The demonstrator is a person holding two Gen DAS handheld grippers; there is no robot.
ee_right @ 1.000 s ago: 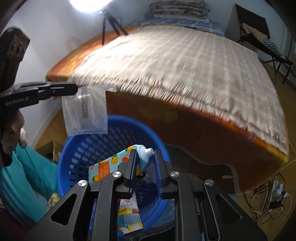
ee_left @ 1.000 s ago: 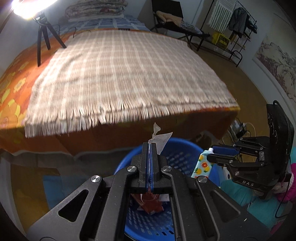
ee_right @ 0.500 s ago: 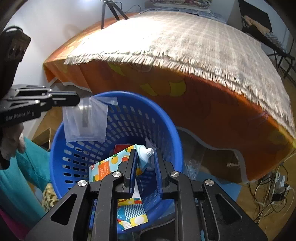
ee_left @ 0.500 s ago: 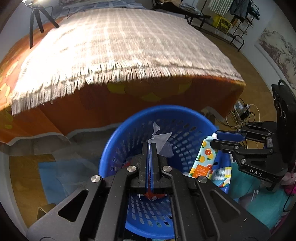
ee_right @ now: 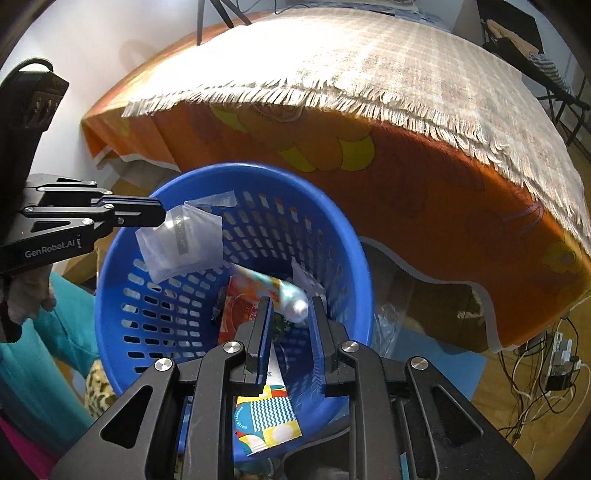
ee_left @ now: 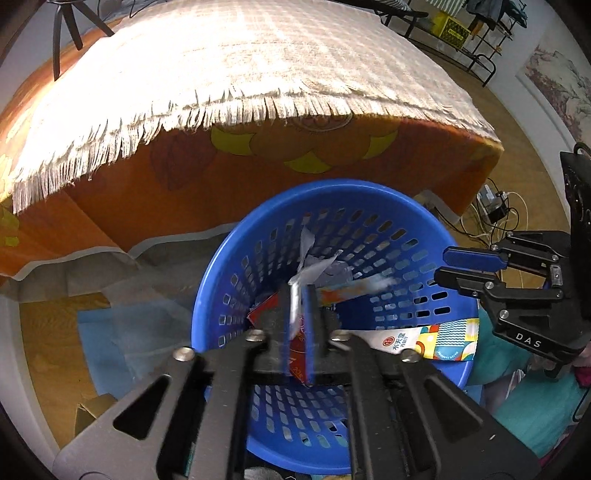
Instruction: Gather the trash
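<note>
A blue slotted basket (ee_left: 221,295) (ee_right: 122,314) stands on the floor by the bed, with wrappers inside. My left gripper (ee_left: 300,291) (ee_right: 162,216) has its jaws slightly parted over the basket; a clear plastic bag (ee_right: 181,243) (ee_left: 306,269) still hangs at its tips. My right gripper (ee_right: 290,306) (ee_left: 443,264) is open above the basket. A colourful toothpaste tube (ee_right: 273,288) (ee_left: 424,338) lies tilted in the basket, blurred, below the right fingers. A red wrapper (ee_right: 240,314) lies on the basket floor.
An orange bedspread (ee_left: 258,166) with a fringed beige blanket (ee_left: 240,66) hangs just behind the basket. Cables and a power strip (ee_right: 557,369) lie on the wooden floor at right. A tripod (ee_left: 62,33) stands on the bed. Teal cloth (ee_right: 44,354) lies beside the basket.
Both grippers have dropped closer over the basket. The right gripper has opened and let go of the toothpaste tube, which is falling into the basket. The left jaws have parted a little.
</note>
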